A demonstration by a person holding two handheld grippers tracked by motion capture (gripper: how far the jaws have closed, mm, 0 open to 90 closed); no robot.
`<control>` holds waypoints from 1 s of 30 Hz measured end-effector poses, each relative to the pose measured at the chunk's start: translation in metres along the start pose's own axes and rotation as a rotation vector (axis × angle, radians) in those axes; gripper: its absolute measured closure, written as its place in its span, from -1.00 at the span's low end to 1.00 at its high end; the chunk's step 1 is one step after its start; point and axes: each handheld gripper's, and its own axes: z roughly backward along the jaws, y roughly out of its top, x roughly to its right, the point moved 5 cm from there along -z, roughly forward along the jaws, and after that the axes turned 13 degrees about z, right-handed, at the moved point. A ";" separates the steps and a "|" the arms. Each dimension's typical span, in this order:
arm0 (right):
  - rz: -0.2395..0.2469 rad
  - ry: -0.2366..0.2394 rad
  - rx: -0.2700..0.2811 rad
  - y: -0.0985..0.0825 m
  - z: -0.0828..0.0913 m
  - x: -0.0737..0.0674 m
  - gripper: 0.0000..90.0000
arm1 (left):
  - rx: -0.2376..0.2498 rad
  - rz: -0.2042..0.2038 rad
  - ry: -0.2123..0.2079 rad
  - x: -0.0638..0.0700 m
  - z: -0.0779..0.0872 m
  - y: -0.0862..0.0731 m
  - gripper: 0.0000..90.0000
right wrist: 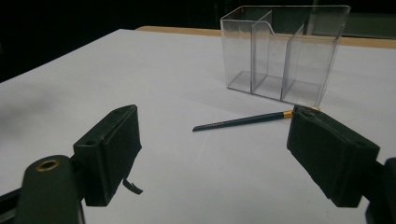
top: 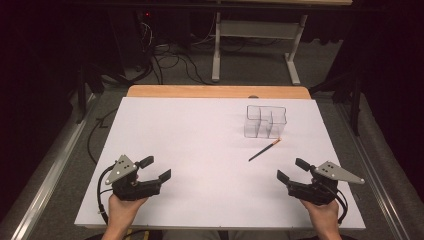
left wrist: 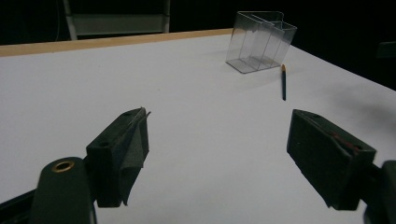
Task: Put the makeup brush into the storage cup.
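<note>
Left gripper [top: 156, 168]: held wide, nothing between the jaws.
Right gripper [top: 291, 170]: held wide, nothing gripped.
Pencil [top: 264, 150]: laid flat on the table [top: 190, 145], just beside the clear organizer [top: 265, 121].

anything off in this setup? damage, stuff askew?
Pad lining on the left claw is peeling: a loose flap curls off one finger. The right claw also trails a small torn strip. Pencil lies beside the clear organizer, not in it.

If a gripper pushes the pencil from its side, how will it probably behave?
The pencil lies flat on the white table, slim and straight, so it will probably stay stiff and feel light. If its shaft is round, a side push may roll it. Its thin body could slip or pivot between the right gripper's wide pads.
</note>
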 end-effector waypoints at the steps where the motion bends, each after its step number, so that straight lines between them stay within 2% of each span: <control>1: 0.000 0.000 0.000 0.000 0.000 0.000 -0.58 | 0.000 -0.001 0.001 0.000 0.000 0.000 -0.53; 4: 0.017 0.003 0.001 0.003 -0.003 -0.002 -0.59 | 0.002 0.000 0.001 0.000 0.000 0.000 -0.54; 30: 0.030 0.016 0.032 0.022 -0.018 -0.009 -0.58 | 0.010 0.010 -0.013 0.000 0.001 0.001 -0.57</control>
